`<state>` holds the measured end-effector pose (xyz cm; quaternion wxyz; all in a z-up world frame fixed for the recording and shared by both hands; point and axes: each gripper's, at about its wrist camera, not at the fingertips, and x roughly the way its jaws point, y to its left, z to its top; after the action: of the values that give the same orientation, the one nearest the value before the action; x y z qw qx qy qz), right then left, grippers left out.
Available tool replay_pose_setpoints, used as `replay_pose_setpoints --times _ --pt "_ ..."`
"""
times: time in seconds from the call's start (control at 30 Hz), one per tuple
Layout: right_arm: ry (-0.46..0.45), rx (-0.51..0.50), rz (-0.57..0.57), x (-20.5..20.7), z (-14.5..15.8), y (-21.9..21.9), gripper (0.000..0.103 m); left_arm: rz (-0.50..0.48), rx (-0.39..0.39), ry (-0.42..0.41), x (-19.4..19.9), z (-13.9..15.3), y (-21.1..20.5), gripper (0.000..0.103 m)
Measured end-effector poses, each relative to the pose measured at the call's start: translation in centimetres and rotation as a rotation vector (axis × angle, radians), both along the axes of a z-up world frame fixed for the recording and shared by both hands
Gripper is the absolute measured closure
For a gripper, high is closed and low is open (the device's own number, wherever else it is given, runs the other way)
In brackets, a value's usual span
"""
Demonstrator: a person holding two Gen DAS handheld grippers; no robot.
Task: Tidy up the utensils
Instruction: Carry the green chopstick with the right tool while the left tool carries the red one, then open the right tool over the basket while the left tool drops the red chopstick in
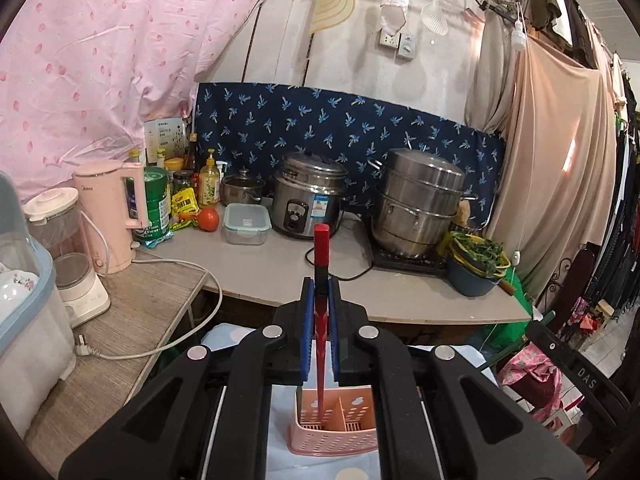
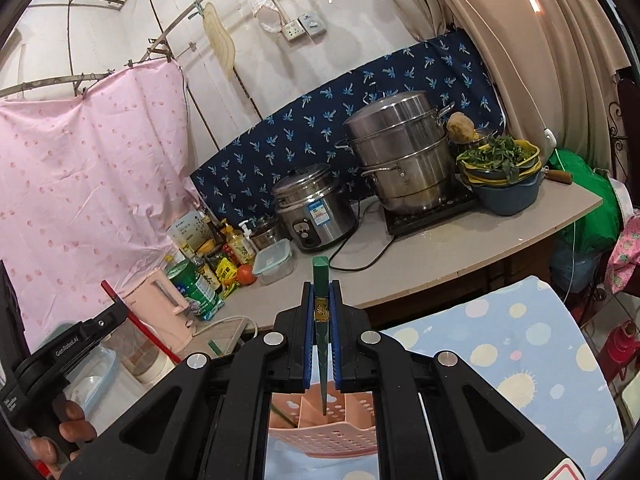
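My left gripper [image 1: 320,292] is shut on a red chopstick [image 1: 321,252], which stands upright with its thin tip down inside the left compartment of a pink perforated utensil holder [image 1: 340,436]. My right gripper [image 2: 321,296] is shut on a green chopstick [image 2: 321,280], upright, its tip hanging just above the same pink holder [image 2: 324,440]. The left gripper with its red chopstick [image 2: 136,324] also shows at the left of the right wrist view. The holder stands on a blue dotted cloth [image 2: 520,360].
A counter [image 1: 280,272] behind holds a rice cooker [image 1: 308,196], a steel steamer pot [image 1: 420,204], a blue basin of greens [image 1: 476,268], a pink kettle [image 1: 112,216], bottles and a lidded food box [image 1: 245,224]. A blender [image 1: 76,264] and a dish bin stand left.
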<state>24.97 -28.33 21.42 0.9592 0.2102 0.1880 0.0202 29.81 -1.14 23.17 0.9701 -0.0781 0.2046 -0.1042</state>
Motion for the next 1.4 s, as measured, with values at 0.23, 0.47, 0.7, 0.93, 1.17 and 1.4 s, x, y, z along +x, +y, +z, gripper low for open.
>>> replay_pose_setpoints --times 0.23,0.47,0.7,0.93,1.17,1.4 --pt "0.077 -0.015 0.018 1.9 -3.7 0.9 0.096 -0.009 0.001 0.077 2.5 -3.9 -0.3 0.096" --pt "0.115 -0.019 0.014 2.5 -5.6 1.1 0.095 -0.008 0.001 0.13 3.5 -6.5 -0.4 0.096" --pt "0.115 -0.02 0.001 1.9 -5.7 0.8 0.088 -0.002 -0.004 0.162 3.4 -7.6 -0.1 0.094" --pt "0.114 -0.032 0.007 -0.2 -5.6 1.0 0.088 0.002 0.002 0.165 1.8 -7.8 0.3 0.085" --pt "0.143 -0.043 0.037 -4.1 -6.6 1.9 0.088 -0.011 0.025 0.195 -1.2 -8.9 0.7 0.085" --pt "0.221 -0.077 0.079 -9.6 -9.5 3.5 0.088 -0.043 0.073 0.274 -5.9 -12.2 0.7 0.084"
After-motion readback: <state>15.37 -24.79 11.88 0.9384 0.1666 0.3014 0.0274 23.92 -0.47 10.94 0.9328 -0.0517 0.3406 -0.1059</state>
